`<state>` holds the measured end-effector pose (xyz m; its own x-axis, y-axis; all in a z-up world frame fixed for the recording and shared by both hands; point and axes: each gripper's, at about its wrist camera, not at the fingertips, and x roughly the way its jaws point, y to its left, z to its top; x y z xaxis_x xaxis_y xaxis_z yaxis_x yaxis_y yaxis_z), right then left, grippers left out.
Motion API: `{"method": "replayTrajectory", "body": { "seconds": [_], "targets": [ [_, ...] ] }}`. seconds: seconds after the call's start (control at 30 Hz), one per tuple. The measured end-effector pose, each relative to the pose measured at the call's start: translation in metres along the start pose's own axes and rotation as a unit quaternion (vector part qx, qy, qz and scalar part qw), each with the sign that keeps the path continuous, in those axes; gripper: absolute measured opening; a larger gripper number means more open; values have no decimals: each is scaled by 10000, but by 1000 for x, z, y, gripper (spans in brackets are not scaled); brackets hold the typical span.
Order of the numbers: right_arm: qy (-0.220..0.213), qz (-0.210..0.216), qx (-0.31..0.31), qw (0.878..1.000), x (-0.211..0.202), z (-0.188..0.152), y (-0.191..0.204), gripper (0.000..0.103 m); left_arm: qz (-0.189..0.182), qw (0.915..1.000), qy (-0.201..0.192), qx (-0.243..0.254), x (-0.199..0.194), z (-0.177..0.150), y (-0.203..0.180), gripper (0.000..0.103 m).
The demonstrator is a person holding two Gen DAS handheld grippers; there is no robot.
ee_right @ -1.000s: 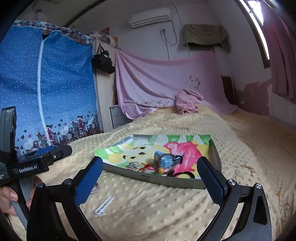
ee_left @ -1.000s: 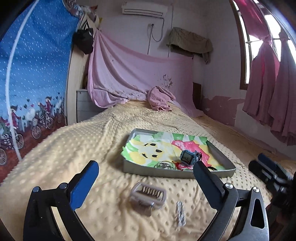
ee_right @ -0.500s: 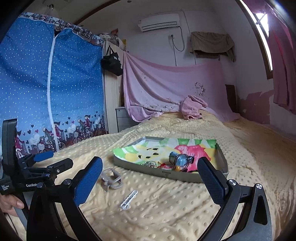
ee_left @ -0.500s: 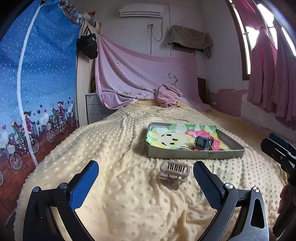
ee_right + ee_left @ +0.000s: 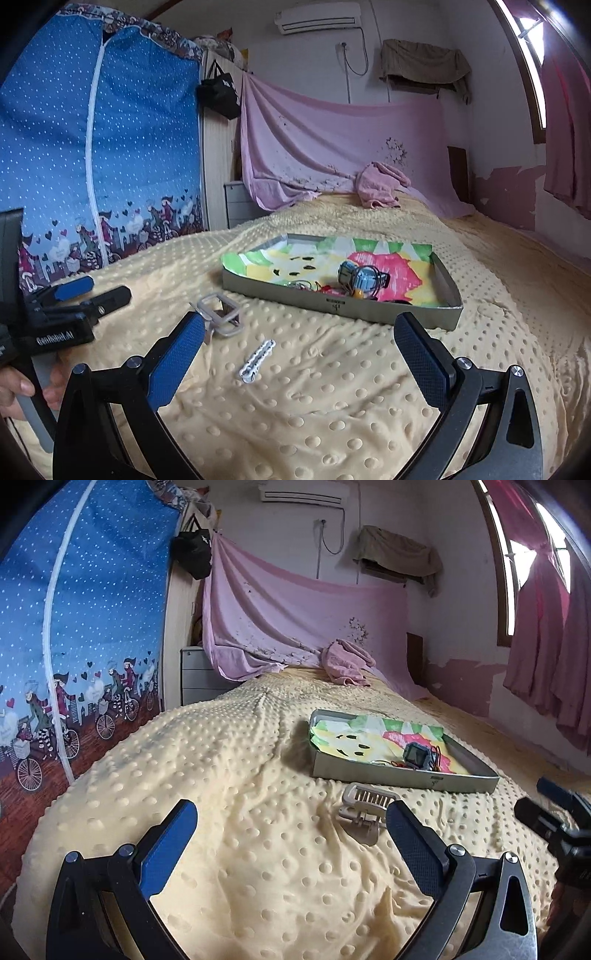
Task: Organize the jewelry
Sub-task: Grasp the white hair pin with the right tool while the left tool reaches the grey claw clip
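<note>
A grey metal tray (image 5: 448, 284) with a colourful cartoon lining sits on the yellow dotted blanket; it also shows in the left wrist view (image 5: 369, 773). It holds a blue watch (image 5: 364, 277) and small red and metal jewelry pieces (image 5: 314, 286). A beige claw hair clip (image 5: 220, 314) lies on the blanket in front of the tray, seen too in the left wrist view (image 5: 365, 810). A small white beaded piece (image 5: 257, 359) lies near it. My left gripper (image 5: 288, 843) is open and empty. My right gripper (image 5: 299, 354) is open and empty above the beaded piece.
The bed runs back to a pink sheet (image 5: 332, 147) on the wall and a crumpled pink cloth (image 5: 380, 184). A blue fabric wardrobe (image 5: 92, 147) stands to the left. Pink curtains (image 5: 546, 646) hang on the right.
Both grippers have drawn back and lowered, so the tray and hair clip look farther away. Nothing on the blanket has moved and both grippers stay open.
</note>
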<state>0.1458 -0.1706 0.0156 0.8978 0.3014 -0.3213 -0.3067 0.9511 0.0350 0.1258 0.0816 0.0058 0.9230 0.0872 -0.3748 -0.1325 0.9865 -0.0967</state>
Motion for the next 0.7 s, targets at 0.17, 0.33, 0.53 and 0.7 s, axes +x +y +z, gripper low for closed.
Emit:
{"method": "replayTrajectory", "body": {
  "seconds": [0.17, 0.33, 0.53, 0.7],
  "targets": [
    [270, 35, -97, 9996, 14, -4, 4, 101, -8, 10000, 83, 45, 10, 0, -1, 103],
    [680, 213, -122, 9974, 36, -12, 7, 100, -201, 9995, 230, 18, 24, -2, -3, 103],
    [1251, 529, -165, 9906, 65, -26, 13, 77, -492, 9979, 415, 25, 36, -4, -6, 103],
    [1634, 653, -237, 9841, 88, -36, 22, 66, -511, 9976, 477, 4, 40, -5, -7, 103]
  ]
}}
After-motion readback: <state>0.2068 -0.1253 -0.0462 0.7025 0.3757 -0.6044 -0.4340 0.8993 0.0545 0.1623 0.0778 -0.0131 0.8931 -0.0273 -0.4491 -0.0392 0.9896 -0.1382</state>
